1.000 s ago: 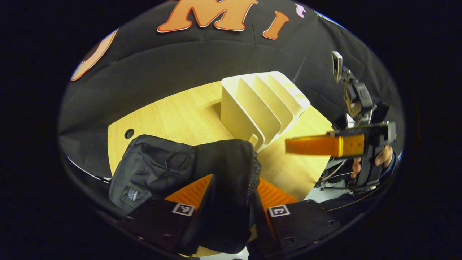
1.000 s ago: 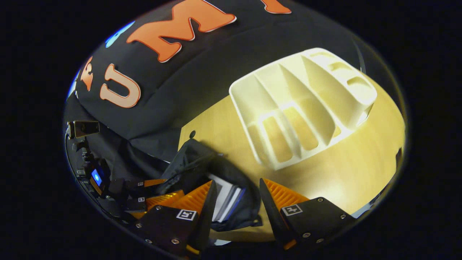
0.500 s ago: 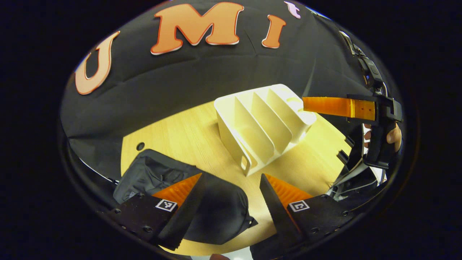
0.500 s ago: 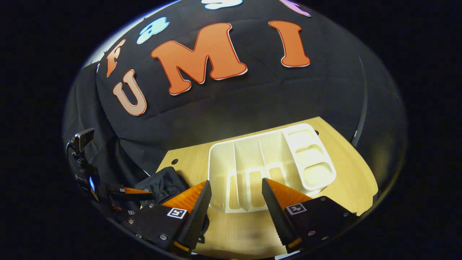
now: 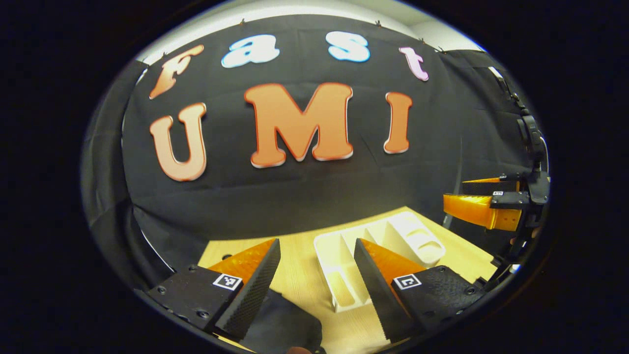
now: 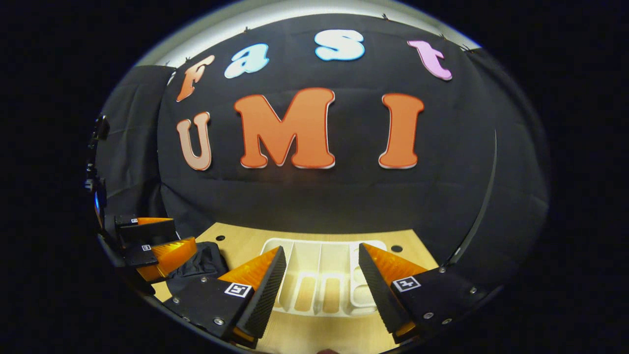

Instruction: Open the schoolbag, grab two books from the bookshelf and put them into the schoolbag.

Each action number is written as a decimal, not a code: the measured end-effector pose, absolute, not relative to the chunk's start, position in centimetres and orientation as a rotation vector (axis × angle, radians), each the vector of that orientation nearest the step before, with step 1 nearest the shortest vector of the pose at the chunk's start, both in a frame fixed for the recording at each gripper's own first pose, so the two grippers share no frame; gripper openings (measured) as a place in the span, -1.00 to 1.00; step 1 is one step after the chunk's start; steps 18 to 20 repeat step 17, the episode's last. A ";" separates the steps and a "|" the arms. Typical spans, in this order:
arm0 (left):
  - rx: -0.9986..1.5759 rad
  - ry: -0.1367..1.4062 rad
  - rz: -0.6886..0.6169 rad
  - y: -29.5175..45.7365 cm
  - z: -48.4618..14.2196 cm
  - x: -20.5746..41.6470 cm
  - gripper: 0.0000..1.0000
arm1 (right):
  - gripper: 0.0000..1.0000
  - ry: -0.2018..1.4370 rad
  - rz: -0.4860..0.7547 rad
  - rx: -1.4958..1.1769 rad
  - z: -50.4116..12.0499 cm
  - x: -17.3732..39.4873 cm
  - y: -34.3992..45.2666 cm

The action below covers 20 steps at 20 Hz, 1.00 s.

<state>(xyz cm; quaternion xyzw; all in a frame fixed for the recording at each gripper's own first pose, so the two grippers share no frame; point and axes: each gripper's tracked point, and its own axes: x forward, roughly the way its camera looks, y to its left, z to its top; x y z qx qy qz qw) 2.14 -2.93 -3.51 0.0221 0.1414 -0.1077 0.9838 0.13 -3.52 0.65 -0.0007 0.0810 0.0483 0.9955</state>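
Two pairs of tongs are raised above the surface, and both stand spread with nothing between their fingers. My left tongs (image 5: 317,290) sit lowest in the left gripper view, and just under and between them lies the dark schoolbag (image 5: 285,327), its black fabric resting at the near edge of the wooden surface (image 5: 300,275). My right tongs (image 6: 319,290) are likewise apart in the right gripper view, with the pale surface (image 6: 314,334) showing below them. A little farther on, the white bookshelf (image 6: 319,280) stands on the wood, its slots bare of books, seen between the right tongs' fingers; in the left gripper view the same bookshelf (image 5: 393,241) lies just past the left tongs' right finger. To the left in the right gripper view the schoolbag (image 6: 199,263) slumps beside the bookshelf, with my left tongs (image 6: 157,246) hanging over it. Farthest off hangs the booth's black cloth wall (image 6: 344,196).
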 end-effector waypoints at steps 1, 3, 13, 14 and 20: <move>0.042 0.247 -0.194 -3.2 -2.2 1.8 0.92 | 0.79 0.119 0.098 -0.017 2.0 -0.5 -3.8; 0.043 0.193 -0.149 -2.5 -1.3 1.4 0.91 | 0.81 0.107 0.080 -0.004 2.8 -1.7 -4.3; 0.008 -0.049 -0.055 -3.2 4.3 0.7 0.89 | 0.83 -0.019 0.100 0.083 5.5 -4.1 -3.4; 0.015 -0.041 -0.050 -3.1 4.1 0.5 0.89 | 0.82 -0.018 0.091 0.080 5.1 -4.0 -3.6; 0.014 -0.033 -0.030 -3.0 4.0 0.8 0.87 | 0.83 0.002 0.092 0.080 4.3 -3.7 -3.5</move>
